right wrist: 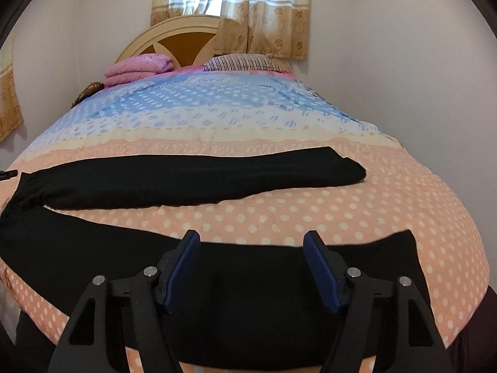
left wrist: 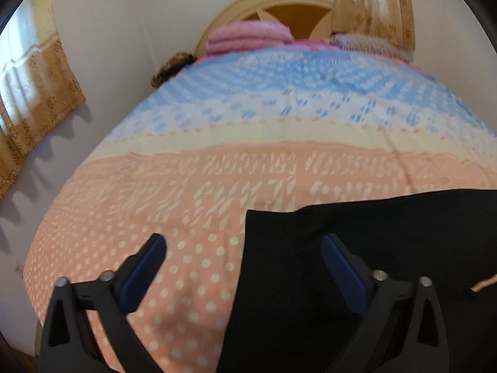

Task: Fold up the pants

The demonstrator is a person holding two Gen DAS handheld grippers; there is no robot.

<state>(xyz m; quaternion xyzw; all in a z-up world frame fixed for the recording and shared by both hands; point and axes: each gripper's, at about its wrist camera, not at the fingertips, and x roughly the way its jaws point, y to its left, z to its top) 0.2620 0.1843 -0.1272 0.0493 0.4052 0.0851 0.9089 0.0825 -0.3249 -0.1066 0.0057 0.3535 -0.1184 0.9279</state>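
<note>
Black pants point(right wrist: 192, 180) lie spread flat on the bed, both legs stretched to the right and apart in a V, joined at the waist on the left. The far leg ends at a hem point(right wrist: 351, 171); the near leg point(right wrist: 264, 279) runs under my right gripper point(right wrist: 251, 242), which is open and empty just above it. In the left wrist view the pants' waist end point(left wrist: 357, 264) fills the lower right. My left gripper point(left wrist: 243, 242) is open, straddling the waist's left edge, holding nothing.
The bed has a peach, cream and blue patterned quilt point(right wrist: 310, 214). Folded pink blankets point(right wrist: 136, 66) and a striped pillow point(right wrist: 242, 62) sit by the headboard point(right wrist: 174, 37). Walls stand close on the bed's left and right. Curtains point(right wrist: 242, 9) hang behind.
</note>
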